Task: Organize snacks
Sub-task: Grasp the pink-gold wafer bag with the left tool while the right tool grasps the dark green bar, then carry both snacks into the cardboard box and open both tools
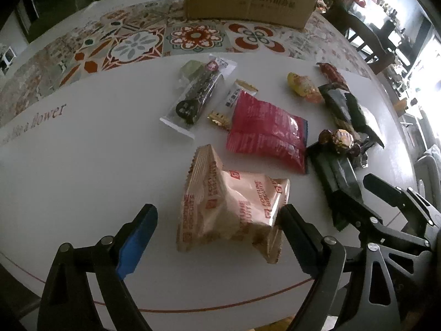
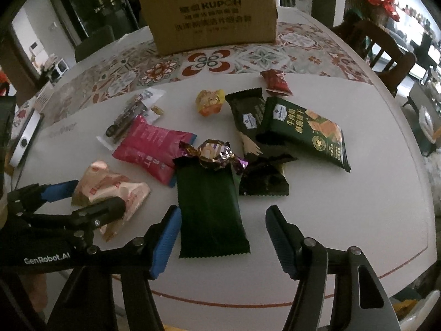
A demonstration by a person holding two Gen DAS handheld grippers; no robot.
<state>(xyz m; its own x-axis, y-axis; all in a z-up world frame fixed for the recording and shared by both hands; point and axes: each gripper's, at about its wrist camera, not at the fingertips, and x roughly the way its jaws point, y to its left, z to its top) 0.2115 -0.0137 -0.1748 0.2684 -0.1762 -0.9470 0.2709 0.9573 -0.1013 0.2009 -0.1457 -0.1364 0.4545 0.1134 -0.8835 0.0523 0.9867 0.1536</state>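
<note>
Several snack packets lie on a round white table (image 1: pixel 69 165). My left gripper (image 1: pixel 217 220) is open around the near end of a beige Fortune Biscuits packet (image 1: pixel 234 207); it also shows in the right wrist view (image 2: pixel 110 190). My right gripper (image 2: pixel 223 234) is open around the near end of a plain dark green packet (image 2: pixel 209 207), also seen in the left wrist view (image 1: pixel 336 179). A foil-wrapped candy (image 2: pixel 212 153) rests on the green packet's far end. A pink packet (image 2: pixel 154 146) lies between them. A cardboard box (image 2: pixel 212 16) stands at the back.
Farther back lie a black-and-clear bar (image 1: pixel 195 96), an orange candy (image 2: pixel 209 102), a small red packet (image 2: pixel 275 82), two dark green biscuit packets (image 2: pixel 303 129) and a small black packet (image 2: pixel 264 179). A patterned mat (image 1: pixel 137 44) lies under the box. Chairs (image 2: pixel 386 52) stand at right.
</note>
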